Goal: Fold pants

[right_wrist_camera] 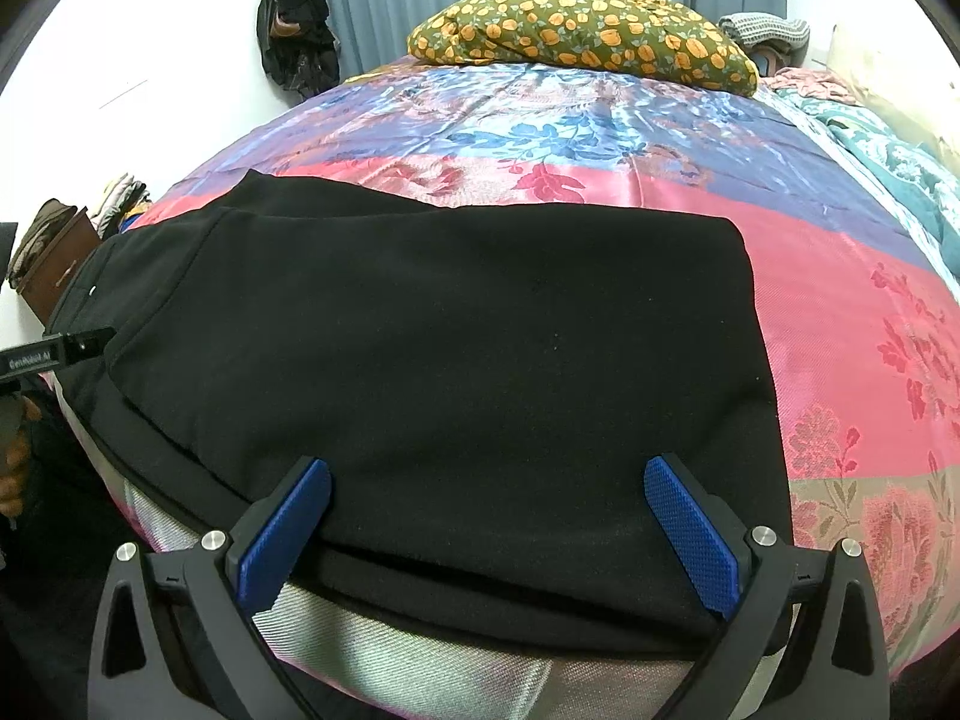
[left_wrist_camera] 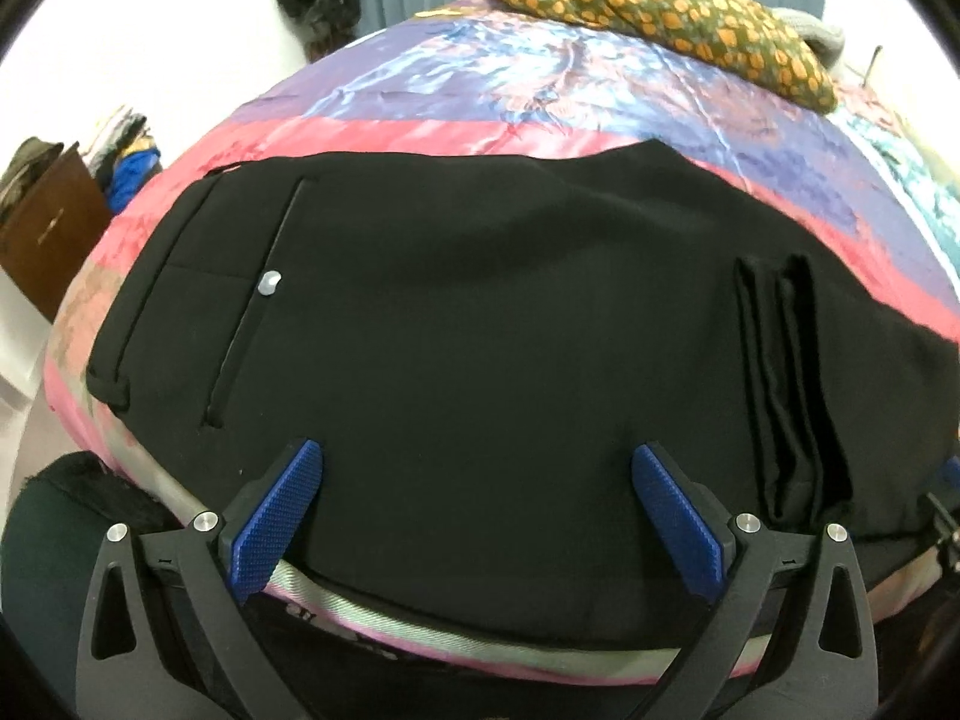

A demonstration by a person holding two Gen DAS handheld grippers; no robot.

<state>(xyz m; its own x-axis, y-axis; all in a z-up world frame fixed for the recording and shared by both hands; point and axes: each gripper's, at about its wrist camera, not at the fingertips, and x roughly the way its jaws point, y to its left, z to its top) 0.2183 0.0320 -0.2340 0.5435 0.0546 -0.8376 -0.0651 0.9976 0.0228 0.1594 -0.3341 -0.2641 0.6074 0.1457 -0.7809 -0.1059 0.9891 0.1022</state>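
Over black pants (left_wrist_camera: 480, 312) — both tongs (left_wrist_camera: 477, 483) agape

Bright, even indoor light, heavy fisheye bending at edges, possibly slight softness.

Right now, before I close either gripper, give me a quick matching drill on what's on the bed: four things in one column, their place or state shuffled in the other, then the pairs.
Things:
1. black pants
2. silver button
3. orange-dotted pillow
4. left gripper

Places or states:
A. at the far end of the bed, by the curtain
B. open, fingers spread over the near edge of the cloth
C. lying folded across the pink band of the bedspread
D. on the pocket slit at the pants' left end

Pairs: 1-C, 2-D, 3-A, 4-B
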